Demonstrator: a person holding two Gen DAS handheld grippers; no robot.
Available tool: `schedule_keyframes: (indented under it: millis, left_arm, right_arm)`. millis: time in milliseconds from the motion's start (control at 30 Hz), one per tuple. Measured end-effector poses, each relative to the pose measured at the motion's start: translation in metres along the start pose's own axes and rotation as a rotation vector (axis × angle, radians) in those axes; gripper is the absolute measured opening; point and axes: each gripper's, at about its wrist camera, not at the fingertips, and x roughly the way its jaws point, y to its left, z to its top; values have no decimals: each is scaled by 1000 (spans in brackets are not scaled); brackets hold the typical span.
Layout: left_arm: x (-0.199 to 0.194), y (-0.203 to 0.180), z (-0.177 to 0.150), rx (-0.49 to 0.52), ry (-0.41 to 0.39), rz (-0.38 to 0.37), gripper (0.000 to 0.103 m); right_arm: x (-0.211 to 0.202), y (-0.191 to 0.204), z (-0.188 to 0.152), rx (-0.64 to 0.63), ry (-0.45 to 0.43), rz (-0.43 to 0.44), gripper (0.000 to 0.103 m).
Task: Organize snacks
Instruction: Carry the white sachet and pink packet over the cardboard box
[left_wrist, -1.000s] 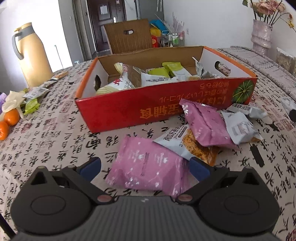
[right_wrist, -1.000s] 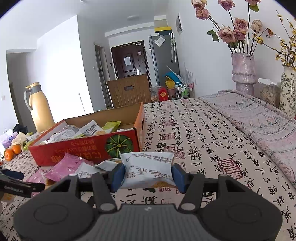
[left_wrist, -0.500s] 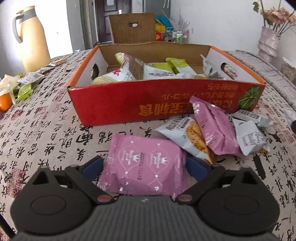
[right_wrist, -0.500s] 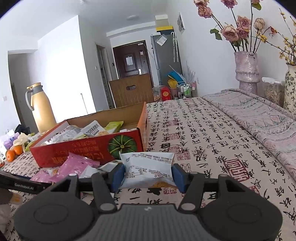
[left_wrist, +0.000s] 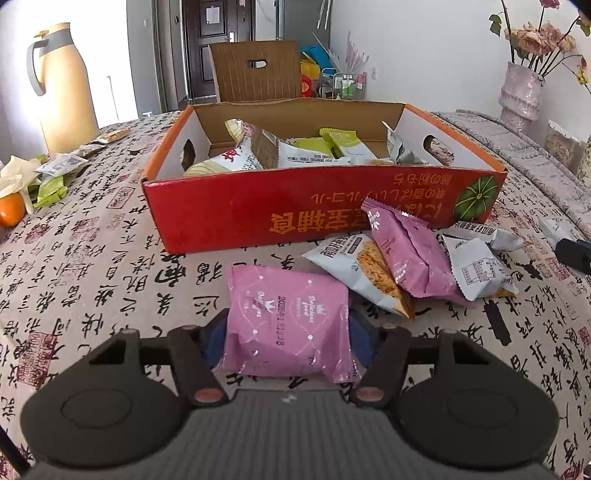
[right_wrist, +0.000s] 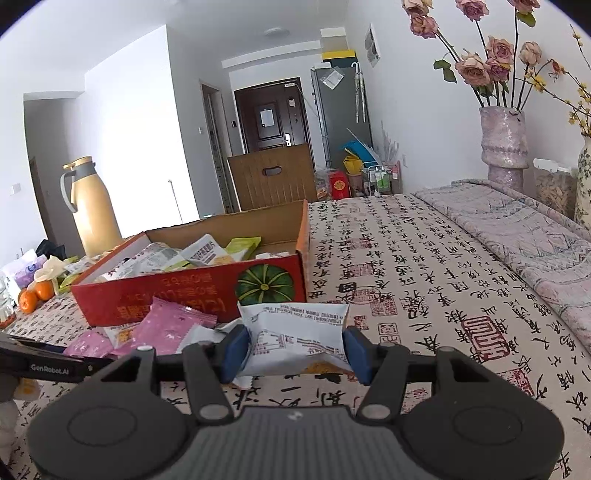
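My left gripper (left_wrist: 286, 338) is shut on a pink snack packet (left_wrist: 288, 319), held just above the tablecloth in front of the red cardboard box (left_wrist: 314, 212). The box holds several snack packets. A second pink packet (left_wrist: 410, 254) and white packets (left_wrist: 476, 267) lie in a loose pile against the box's front right. My right gripper (right_wrist: 295, 349) is shut on a white snack packet (right_wrist: 297, 334), held to the right of the box (right_wrist: 192, 291), near its pumpkin-printed corner.
A yellow thermos jug (left_wrist: 64, 86) stands at the far left, with oranges (left_wrist: 11, 208) and loose wrappers beside it. Flower vases (right_wrist: 504, 144) stand at the right on a folded cloth. A brown chair back (left_wrist: 255, 70) is behind the table.
My left gripper has closed on the pink packet and lifted it slightly. My right gripper has kept its hold on the white packet and barely moved.
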Motion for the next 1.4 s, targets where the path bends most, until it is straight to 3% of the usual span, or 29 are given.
schedule_keyframes:
  millis: [600, 1000, 1400]
  left_arm:
    - [-52, 16, 15, -56, -168, 45, 65]
    - [-74, 24, 51, -86, -299, 60, 65]
    - [-63, 21, 105, -105, -385, 61, 65]
  right_arm:
    - [-17, 20, 13, -32, -62, 38, 57]
    - [-3, 47, 41, -73, -122, 94, 57]
    - [31, 71, 83, -147, -174, 116, 57]
